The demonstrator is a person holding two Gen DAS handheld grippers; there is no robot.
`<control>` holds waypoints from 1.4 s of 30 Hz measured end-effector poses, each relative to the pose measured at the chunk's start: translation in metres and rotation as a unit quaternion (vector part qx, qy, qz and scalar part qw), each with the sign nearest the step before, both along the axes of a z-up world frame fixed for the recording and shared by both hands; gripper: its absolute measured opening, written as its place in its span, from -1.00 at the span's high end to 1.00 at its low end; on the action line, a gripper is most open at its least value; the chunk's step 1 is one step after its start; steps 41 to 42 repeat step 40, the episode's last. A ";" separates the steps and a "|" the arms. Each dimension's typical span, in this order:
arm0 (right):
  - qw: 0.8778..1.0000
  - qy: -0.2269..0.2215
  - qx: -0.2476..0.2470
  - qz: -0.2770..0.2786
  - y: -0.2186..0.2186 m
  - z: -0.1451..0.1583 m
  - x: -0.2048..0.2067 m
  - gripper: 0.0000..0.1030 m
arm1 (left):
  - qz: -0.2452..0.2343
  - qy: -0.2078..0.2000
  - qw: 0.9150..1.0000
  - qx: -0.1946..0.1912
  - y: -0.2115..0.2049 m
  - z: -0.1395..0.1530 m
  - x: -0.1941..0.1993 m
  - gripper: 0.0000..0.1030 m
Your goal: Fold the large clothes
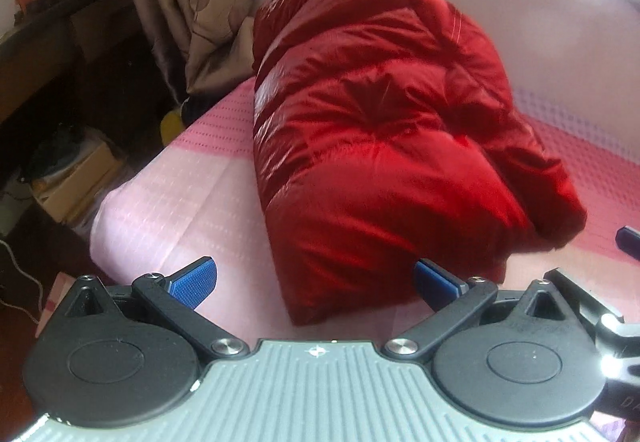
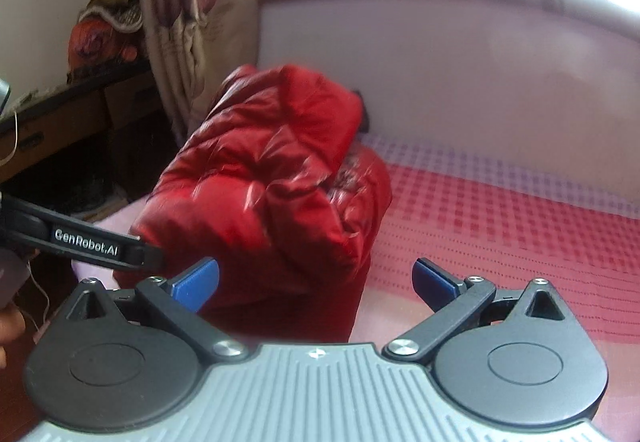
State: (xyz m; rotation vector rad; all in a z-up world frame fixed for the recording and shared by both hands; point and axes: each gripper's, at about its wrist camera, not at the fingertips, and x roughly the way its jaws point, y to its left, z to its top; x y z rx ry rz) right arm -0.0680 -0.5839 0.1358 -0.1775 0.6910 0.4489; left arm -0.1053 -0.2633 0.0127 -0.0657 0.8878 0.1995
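The red down jacket [image 1: 384, 130] lies already folded into a thick bundle near the left edge of the bed [image 1: 168, 202], and both the left gripper [image 1: 316, 278] and the right gripper [image 2: 316, 280] are spread wide and hold nothing, so I think it is best to press the puffy top gently and evenly so that the bundle does not spring open.

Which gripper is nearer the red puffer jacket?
Left. The left gripper sits right at the red puffer jacket near edge; the right gripper is off its right side.

Glossy red jacket [image 1: 380, 130], pink checked bedsheet [image 2: 500, 210], blue claw pads [image 1: 194, 282]
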 end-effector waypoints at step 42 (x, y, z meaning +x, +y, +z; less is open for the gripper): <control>0.999 0.037 -0.031 0.006 -0.005 -0.020 0.001 -1.00 | -0.025 -0.007 0.999 0.023 -0.015 -0.006 -0.017 -1.00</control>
